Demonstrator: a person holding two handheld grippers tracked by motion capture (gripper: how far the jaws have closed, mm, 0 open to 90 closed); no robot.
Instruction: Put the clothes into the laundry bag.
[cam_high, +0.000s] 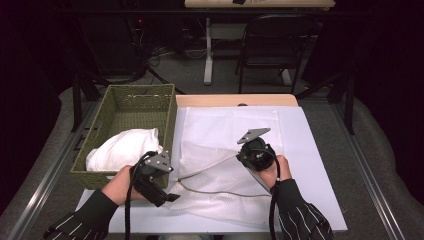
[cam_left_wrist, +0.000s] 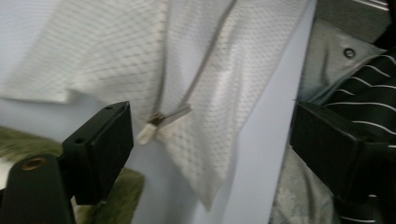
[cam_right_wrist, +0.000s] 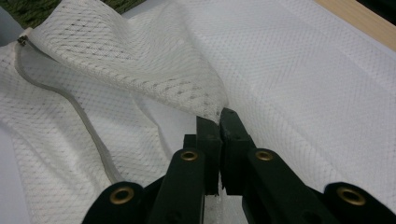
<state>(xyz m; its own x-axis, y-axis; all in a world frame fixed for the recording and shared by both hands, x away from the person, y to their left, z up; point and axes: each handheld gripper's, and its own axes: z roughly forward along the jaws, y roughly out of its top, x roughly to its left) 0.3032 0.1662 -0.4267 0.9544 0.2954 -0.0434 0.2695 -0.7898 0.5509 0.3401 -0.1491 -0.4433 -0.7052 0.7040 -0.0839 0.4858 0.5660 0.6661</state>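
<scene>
We hold the right hand-held gripper (cam_right_wrist: 219, 122) low over the desk (cam_high: 310, 150), wrist bent inward, its jaws pinched tight on a fold of the white mesh laundry bag (cam_right_wrist: 140, 65), which lifts into a ridge just ahead of the jaws. The bag spreads flat on the desk between both hands. Our left hand-held gripper (cam_left_wrist: 210, 140) (forearm angled in from the near edge) points across the bag's near corner with jaws wide apart, gripping nothing; the zipper pull (cam_left_wrist: 152, 128) lies just beyond its left jaw. Behind this gripper sits the woven basket (cam_high: 125, 95) with a white cloth (cam_high: 122, 147) inside.
</scene>
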